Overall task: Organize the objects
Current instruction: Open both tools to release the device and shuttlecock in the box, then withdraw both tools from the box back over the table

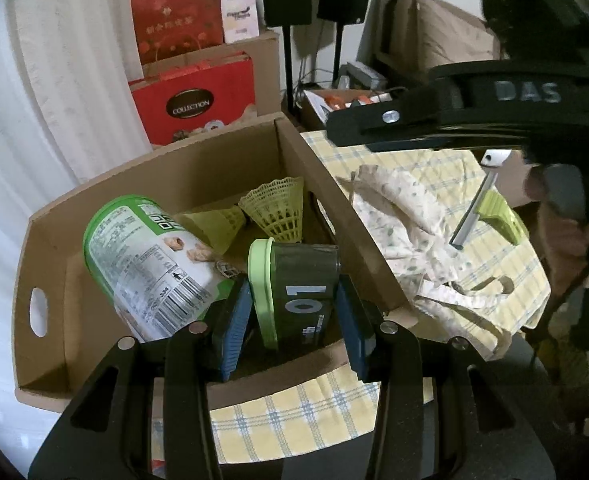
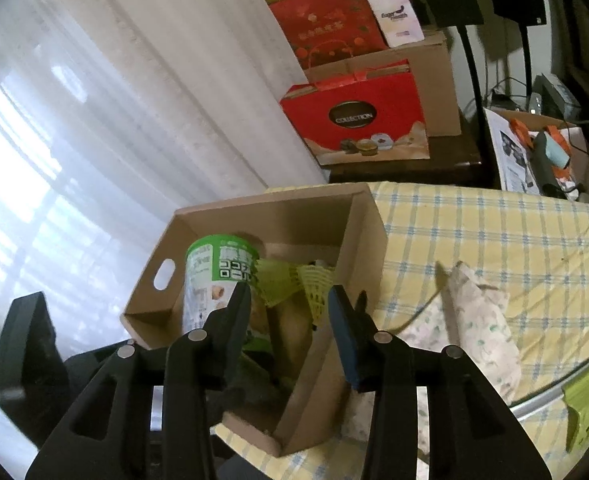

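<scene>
The dark green container (image 1: 302, 284), with its pale green lid (image 1: 262, 292) and a white "01" on its side, lies tilted between the blue pads of the left hand-held gripper (image 1: 296, 320), just over the near end of the cardboard box (image 1: 46, 240). The pads sit against its 2 flat sides, so I read it as held, with the jaws partly closed around its width. It looks like rigid plastic or tin: stiff, probably light, and smooth enough to slip, so the flat sides are the sensible place to hold it, away from the lid, which could pop off if squeezed.

Just left of that gripper, a green-and-white snack canister (image 1: 146, 260) leans in the box; it is a glossy cylinder, likely to roll, best taken across its middle. Beyond the fingertips lie 2 yellow-green plastic shuttlecocks (image 1: 278, 212), very light with thin skirts that would crush, so the cork end is the safer hold.

The right hand-held gripper (image 2: 290, 320) hovers above the box's near right corner, jaws partly open and nothing between them. To its right, on the checked yellow cloth of the counter (image 2: 494, 232), lies a floral cloth bag (image 2: 478, 320), soft and floppy, best pinched at a fold or strap. Farther right is a green-handled tool (image 2: 582, 396) with a metal bar.
</scene>
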### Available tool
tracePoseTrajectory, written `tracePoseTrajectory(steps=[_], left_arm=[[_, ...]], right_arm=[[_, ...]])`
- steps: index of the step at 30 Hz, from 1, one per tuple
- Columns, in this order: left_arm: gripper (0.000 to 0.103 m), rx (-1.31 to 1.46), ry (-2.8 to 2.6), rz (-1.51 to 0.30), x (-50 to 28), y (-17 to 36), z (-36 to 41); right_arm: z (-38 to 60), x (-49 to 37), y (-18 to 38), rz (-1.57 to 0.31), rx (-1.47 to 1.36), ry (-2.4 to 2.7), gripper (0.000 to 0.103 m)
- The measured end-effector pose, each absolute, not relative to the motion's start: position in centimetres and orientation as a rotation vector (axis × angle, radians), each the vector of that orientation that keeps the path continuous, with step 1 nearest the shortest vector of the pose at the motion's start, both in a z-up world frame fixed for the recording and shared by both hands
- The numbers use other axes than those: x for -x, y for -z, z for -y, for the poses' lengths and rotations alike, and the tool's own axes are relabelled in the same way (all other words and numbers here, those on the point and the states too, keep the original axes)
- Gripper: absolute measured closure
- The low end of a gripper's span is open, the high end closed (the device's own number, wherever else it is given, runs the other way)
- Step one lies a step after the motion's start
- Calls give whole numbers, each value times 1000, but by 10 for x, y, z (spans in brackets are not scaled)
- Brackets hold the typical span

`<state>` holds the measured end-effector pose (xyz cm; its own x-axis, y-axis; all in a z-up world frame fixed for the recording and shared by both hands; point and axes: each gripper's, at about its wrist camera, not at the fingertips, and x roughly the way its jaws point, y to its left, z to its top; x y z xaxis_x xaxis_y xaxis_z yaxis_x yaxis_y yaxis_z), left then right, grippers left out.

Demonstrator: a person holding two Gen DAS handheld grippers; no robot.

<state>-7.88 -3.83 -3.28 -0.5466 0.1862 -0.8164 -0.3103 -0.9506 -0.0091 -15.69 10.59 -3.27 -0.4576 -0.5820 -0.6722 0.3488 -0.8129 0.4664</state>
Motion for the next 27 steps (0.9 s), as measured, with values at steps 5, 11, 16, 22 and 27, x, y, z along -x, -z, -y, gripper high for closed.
tracePoseTrajectory(steps=[5,11,16,22,27], left_arm=[[63,1322,-2530,-207,83,36,35],[61,1342,-2453,-208,87,44,18],[53,1355,-2482,-210,89,47,16],[40,1308,-2512,-108,82,31,32],[21,1221,-2572,-54,72,7,41]], right_arm=[[-121,145,27,373,-1171,2285,60],[-135,128,20,367,-1145,2312,58],[-144,117,18,357,-1140,2331,58],[-154,102,18,313,-1125,2371,57],[-160,91,19,265,-1124,2413,55]])
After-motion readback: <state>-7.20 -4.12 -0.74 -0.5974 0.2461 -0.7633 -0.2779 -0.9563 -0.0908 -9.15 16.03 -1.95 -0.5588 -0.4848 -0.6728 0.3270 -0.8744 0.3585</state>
